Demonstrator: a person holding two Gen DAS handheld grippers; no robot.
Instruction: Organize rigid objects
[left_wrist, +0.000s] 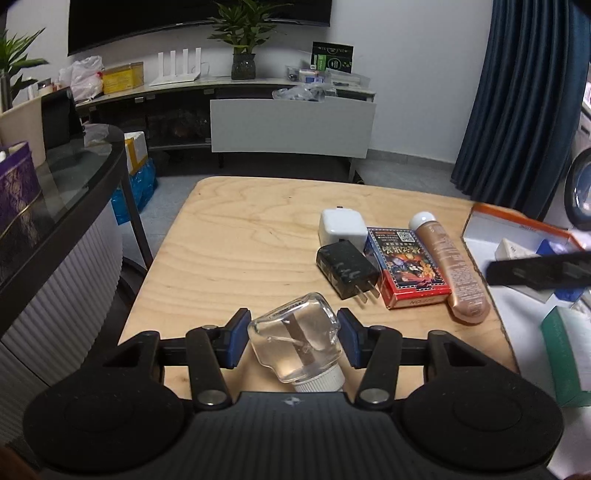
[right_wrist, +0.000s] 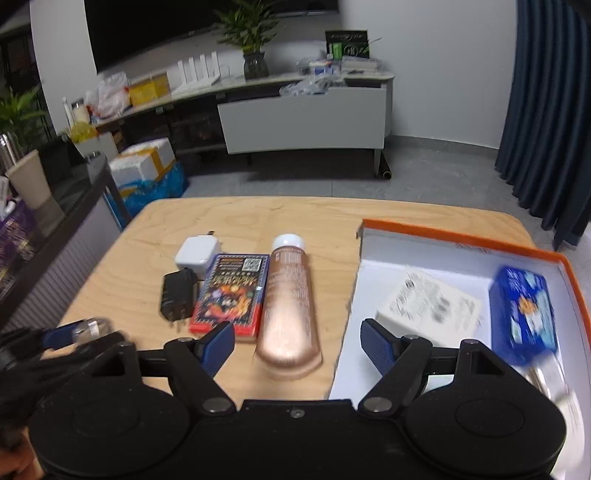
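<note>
Glass bottle (left_wrist: 295, 343), clear and with a white cap, lies between the blue pads of the left gripper (left_wrist: 293, 341); the pads touch its sides and the jaws are clamped on it. It sits near the front left edge of the wooden table (left_wrist: 236, 236), left of the card pack. I judge the step in hand to be the pick-up of this bottle, so that it can go into the box.

Going right from the bottle, a black plug adapter (left_wrist: 347, 271) lies just left of the card pack (left_wrist: 404, 267), with a white charger (left_wrist: 341, 227) behind it. A copper-coloured tube (left_wrist: 452, 269) lies just right of the pack. Further right stands the orange-rimmed box (right_wrist: 461, 236), open, with a white carton (right_wrist: 430, 308) and a blue packet (right_wrist: 524, 314) inside it.

The right gripper (right_wrist: 297, 347) holds nothing; its jaws stand wide, above the lower end of the tube and the near left wall of the box.

The next move, I think, calls for a lift high enough to pass over the pack and the tube, then over the box wall. Free room is left of the pack and in the near left part of the box floor. The smooth bottle may slip, and the right gripper stands in the path.
</note>
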